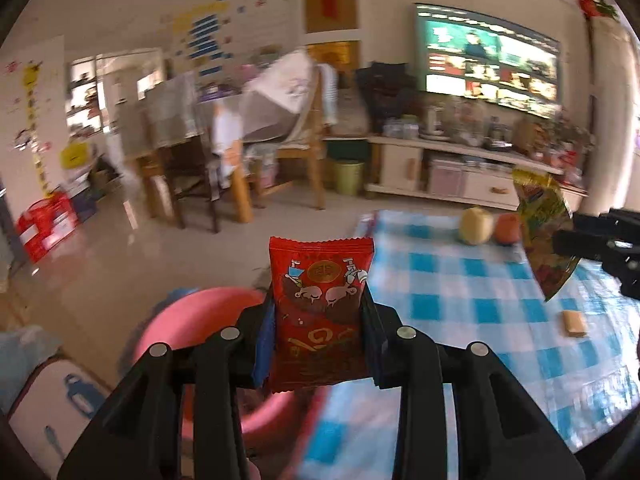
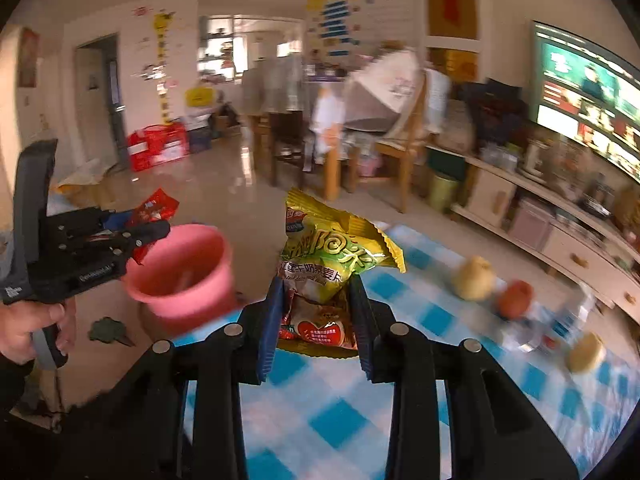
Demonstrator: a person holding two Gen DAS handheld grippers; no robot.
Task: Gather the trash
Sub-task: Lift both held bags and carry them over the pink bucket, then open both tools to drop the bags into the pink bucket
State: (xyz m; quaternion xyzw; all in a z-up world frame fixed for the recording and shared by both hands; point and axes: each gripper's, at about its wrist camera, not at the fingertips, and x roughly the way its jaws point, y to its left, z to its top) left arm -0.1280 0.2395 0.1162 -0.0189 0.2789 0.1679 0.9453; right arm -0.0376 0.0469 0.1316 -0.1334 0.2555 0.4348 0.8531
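My left gripper (image 1: 319, 312) is shut on a red snack wrapper (image 1: 320, 304), held upright above the pink bin (image 1: 192, 320) beside the table's left edge. In the right wrist view the left gripper (image 2: 152, 230) and its red wrapper (image 2: 154, 210) hover just over the pink bin's (image 2: 180, 276) far-left rim. My right gripper (image 2: 316, 312) is shut on a yellow-green snack bag (image 2: 332, 256), held above the blue-checked tablecloth (image 2: 340, 420). That bag also shows at the right of the left wrist view (image 1: 546, 236), in the right gripper (image 1: 576, 240).
On the checked table lie a pale pear (image 2: 474, 278), an orange fruit (image 2: 516, 298), another yellowish fruit (image 2: 586, 354) and a small tan packet (image 1: 574, 322). Chairs (image 2: 400, 152), a green bin (image 2: 442, 190) and a TV cabinet (image 2: 560, 216) stand beyond.
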